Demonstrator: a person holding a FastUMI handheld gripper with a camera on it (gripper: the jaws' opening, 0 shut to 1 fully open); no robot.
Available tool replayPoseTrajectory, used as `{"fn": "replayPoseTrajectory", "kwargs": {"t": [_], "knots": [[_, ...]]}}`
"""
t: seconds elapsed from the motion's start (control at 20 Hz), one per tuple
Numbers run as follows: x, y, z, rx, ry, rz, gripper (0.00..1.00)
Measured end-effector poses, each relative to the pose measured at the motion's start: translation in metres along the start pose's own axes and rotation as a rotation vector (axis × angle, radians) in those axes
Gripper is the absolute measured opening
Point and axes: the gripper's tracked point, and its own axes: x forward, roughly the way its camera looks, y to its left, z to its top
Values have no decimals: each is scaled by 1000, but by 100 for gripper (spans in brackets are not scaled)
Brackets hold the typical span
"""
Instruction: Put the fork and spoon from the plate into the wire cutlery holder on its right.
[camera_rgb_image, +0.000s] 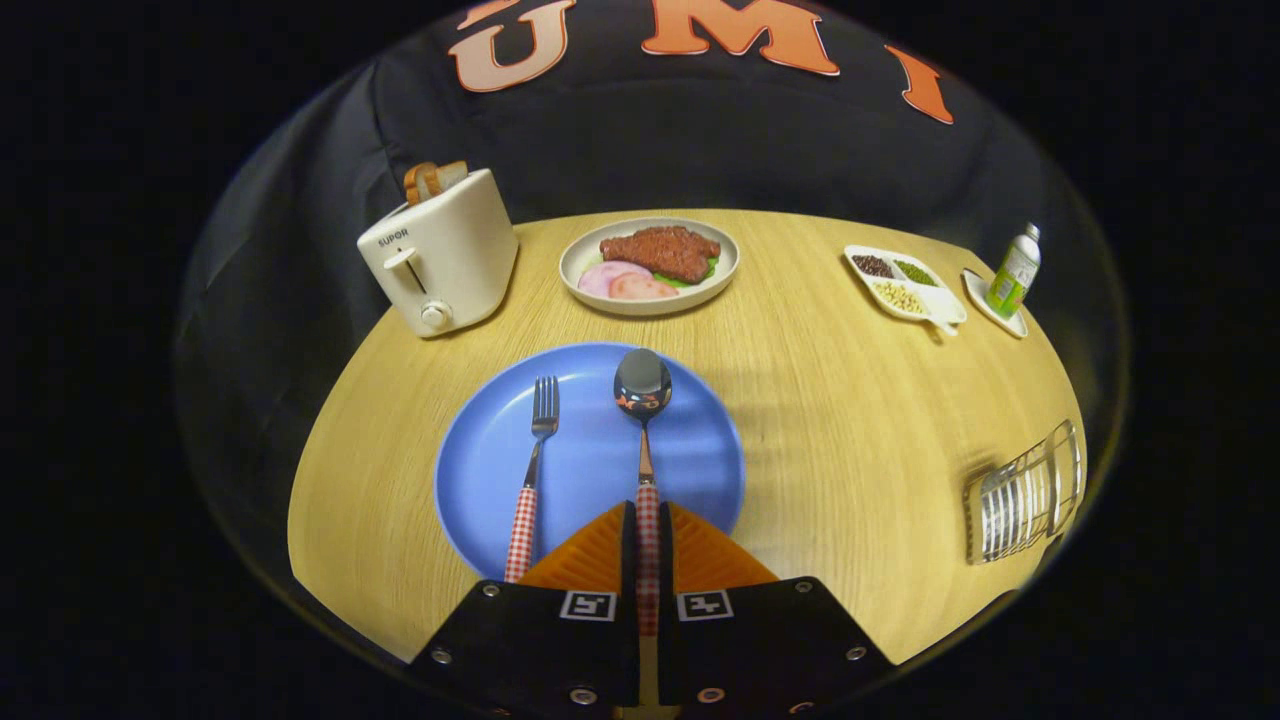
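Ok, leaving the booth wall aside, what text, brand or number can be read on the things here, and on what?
"SUPOR": brand mark on the front of the toaster.
Label on the green bottle: too small to read.
Square markers on the gripper, whose fingers are closed on the handle of the spoon: patterns, no letters.
No other readable text.
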Motion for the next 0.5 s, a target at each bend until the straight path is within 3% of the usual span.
{"fn": "replayPoseTrajectory", "kwargs": {"t": [0.25, 0.5], "knots": [[-46, -57, 36, -9, -68, -45, 8], [-97, -127, 51, -1, -50, -102, 8]]}}
